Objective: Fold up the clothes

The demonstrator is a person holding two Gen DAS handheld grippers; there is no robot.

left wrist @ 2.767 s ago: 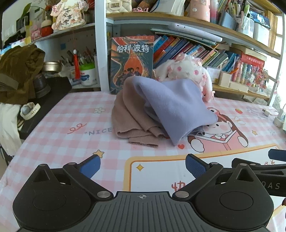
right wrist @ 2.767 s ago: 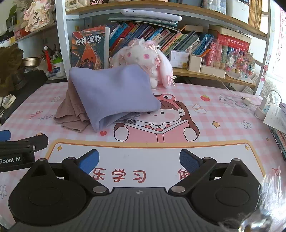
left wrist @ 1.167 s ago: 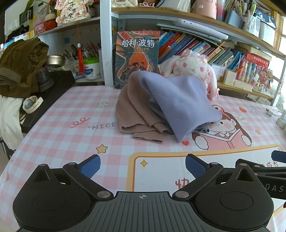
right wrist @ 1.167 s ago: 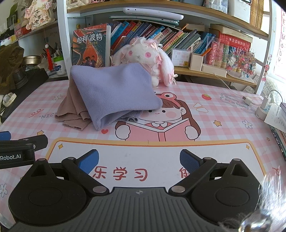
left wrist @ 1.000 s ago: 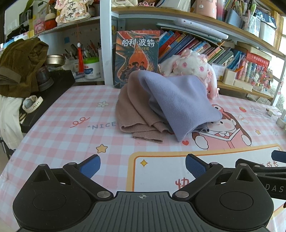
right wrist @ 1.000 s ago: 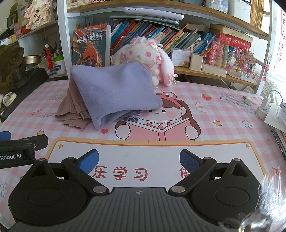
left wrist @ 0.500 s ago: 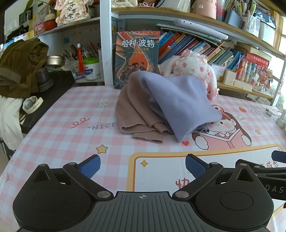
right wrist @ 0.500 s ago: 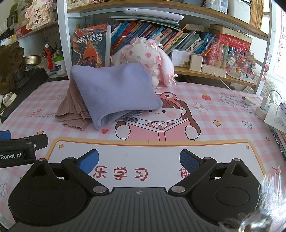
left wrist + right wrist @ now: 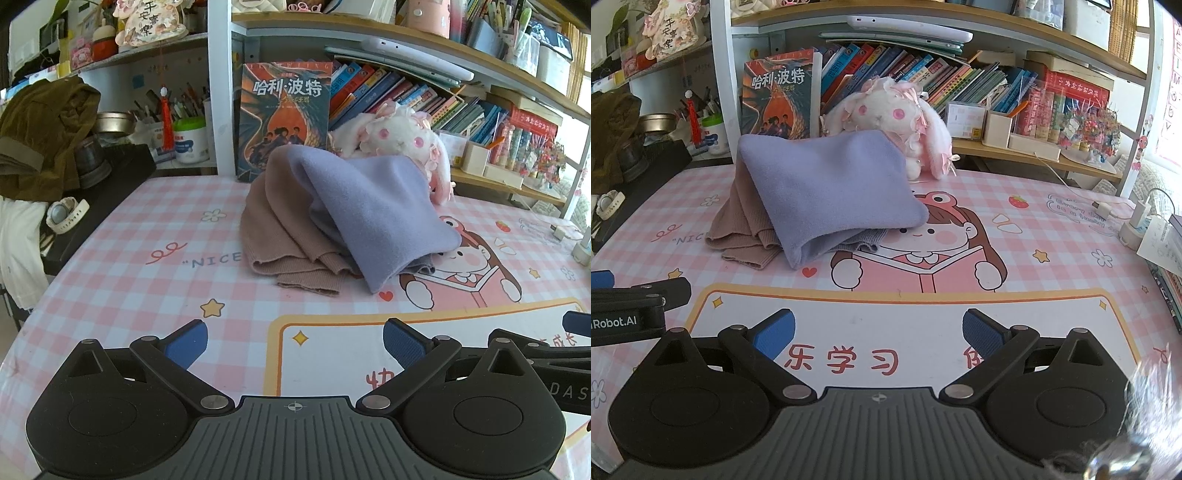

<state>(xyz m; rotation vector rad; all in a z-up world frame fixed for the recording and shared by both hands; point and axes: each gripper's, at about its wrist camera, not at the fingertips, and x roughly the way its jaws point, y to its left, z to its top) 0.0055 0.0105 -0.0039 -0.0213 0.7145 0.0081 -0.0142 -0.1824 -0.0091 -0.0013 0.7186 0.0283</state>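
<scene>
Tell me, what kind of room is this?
Probably a child's study corner at home. The desk has a pink cartoon mat, a shelf behind it is packed with books, and a plush bunny sits beside the clothes pile.

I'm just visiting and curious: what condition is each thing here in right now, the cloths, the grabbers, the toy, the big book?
Purple cloth: unfolded, draped in a heap over the brown one.
Brown garment: crumpled, partly under the purple cloth.
Left gripper: open, empty, above the table mat.
Right gripper: open, empty.
Plush rabbit: upright behind the heap.
Book: closed, standing, cover facing out.
</scene>
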